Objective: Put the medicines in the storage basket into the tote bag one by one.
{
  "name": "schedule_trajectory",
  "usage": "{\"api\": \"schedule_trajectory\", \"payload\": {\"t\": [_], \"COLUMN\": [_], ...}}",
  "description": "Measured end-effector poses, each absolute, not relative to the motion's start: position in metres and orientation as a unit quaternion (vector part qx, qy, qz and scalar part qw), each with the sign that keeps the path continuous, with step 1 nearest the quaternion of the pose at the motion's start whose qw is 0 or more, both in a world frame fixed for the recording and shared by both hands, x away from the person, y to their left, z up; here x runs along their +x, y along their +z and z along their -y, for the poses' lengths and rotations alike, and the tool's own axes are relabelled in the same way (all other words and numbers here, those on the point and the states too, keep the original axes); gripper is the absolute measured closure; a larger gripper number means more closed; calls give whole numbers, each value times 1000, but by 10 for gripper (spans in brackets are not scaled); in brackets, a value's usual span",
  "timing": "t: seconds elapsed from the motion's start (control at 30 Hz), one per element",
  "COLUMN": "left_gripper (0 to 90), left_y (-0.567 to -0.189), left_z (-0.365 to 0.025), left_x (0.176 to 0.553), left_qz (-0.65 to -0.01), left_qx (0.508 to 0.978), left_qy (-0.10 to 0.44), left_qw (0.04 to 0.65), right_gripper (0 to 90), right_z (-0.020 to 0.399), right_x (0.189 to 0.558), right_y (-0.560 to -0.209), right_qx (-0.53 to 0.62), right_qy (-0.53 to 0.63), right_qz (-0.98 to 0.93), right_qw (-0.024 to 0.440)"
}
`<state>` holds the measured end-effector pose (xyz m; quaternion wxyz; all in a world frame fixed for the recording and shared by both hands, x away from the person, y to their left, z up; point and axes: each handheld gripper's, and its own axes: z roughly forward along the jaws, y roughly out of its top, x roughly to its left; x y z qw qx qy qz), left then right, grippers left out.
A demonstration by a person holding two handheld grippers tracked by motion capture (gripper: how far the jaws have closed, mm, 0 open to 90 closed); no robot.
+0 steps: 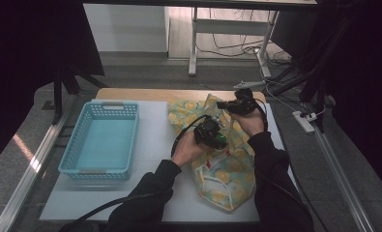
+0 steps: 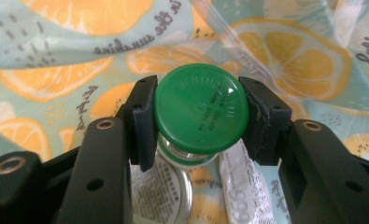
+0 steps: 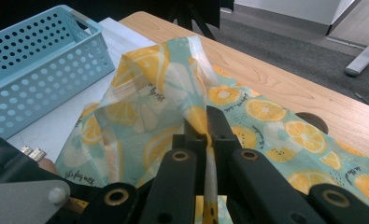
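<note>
Basket (image 1: 103, 140) on table (image 1: 154, 203), left side. Bag (image 1: 227, 179) on table to its right, well apart. Left gripper (image 1: 216, 135) over bag's middle, jar (image 2: 201, 109) between its pads. Right gripper (image 1: 227, 105) behind it, clamping bag's edge.

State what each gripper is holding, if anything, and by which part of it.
The left gripper grips a green-capped bottle by the sides of its cap. The right gripper pinches the lemon-print bag by its raised edge.

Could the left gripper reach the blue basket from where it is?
Probably yes: the left gripper holds a green-capped bottle over the lemon bag, and bare table lies between it and the blue basket.
</note>
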<state>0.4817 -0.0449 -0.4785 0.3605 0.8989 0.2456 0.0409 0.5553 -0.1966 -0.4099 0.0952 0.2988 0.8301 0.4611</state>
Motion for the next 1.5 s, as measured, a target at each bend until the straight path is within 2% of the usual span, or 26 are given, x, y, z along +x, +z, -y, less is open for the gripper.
{"api": "schedule_trajectory", "payload": {"t": [0.43,0.53,0.6,0.8,1.33,1.5], "left_gripper": [516,503,434,322,220,144], "left_y": [-492,-493,-492,-480,-451,-444], "left_z": [52,56,57,51,16,6], "left_x": [484,482,480,476,446,434], "left_qz": [-233,-234,-230,-231,-231,-230], "left_qx": [903,909,911,902,891,888], "left_qy": [48,62,70,65,44,45], "left_qw": [357,340,336,358,388,395], "right_gripper": [900,900,900,900,900,900], "right_z": [201,201,200,199,197,194], "right_x": [555,555,554,553,544,540], "right_y": [-413,-414,-415,-415,-413,-413], "right_qx": [302,302,302,300,286,281], "right_qy": [461,460,460,460,465,464], "right_qz": [-829,-829,-830,-831,-834,-836], "right_qw": [95,95,93,93,87,86]}}
